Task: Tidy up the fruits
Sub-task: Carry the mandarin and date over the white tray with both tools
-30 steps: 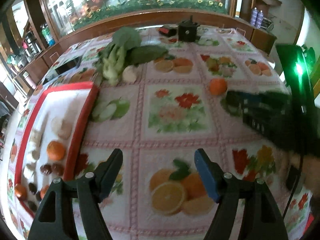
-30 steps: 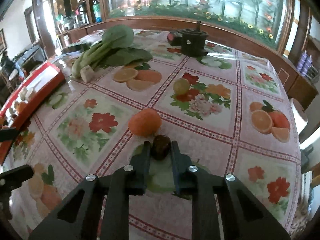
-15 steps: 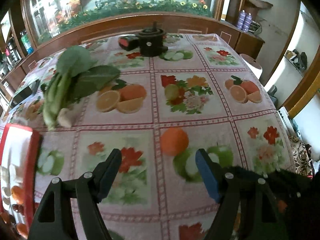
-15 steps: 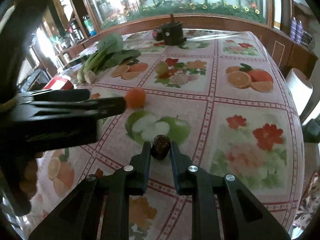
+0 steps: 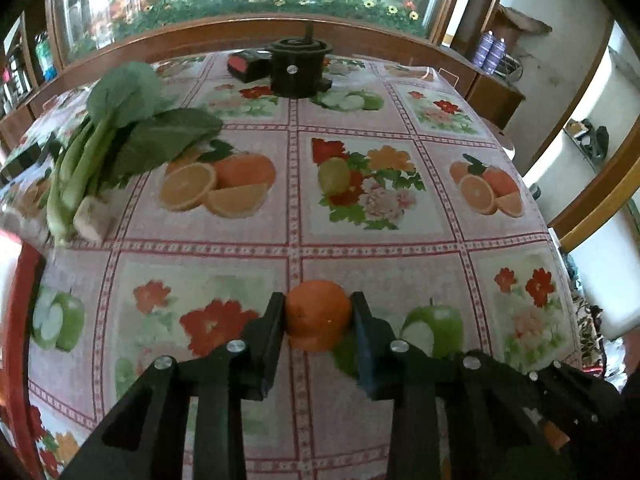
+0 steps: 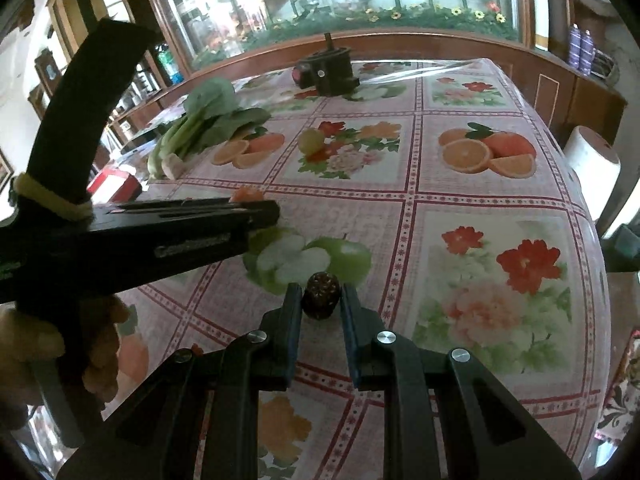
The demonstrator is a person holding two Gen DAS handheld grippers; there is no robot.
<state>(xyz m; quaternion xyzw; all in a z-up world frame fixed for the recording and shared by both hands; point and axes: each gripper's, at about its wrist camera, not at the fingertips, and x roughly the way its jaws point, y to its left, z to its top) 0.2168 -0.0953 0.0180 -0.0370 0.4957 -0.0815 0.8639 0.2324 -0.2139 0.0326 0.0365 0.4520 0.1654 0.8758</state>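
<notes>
Nearest us, our left gripper (image 5: 318, 322) w/ black fingers has just been closing its jaws; both pads now press the sides of the small round orange fruit (image 5: 317, 319), which sits on the glossy fruit-and-flower print tablecloth (image 5: 360, 240) beside a printed green apple. Our right gripper (image 6: 320, 300) is clamped tight on a small dark brown knobbly fruit (image 6: 320, 294), held just above the cloth near the same apple print. In the right wrist view the left gripper crosses from the left, a hand (image 6: 52, 352) on its grip. Further back, left side: red-rimmed tray (image 5: 18, 312) at the table edge, then a bunch of leafy green veg w/ pale stalks (image 5: 120, 136). Far end: black round device (image 5: 298, 66) w/ a red-and-black box (image 5: 248, 66) touching it.
</notes>
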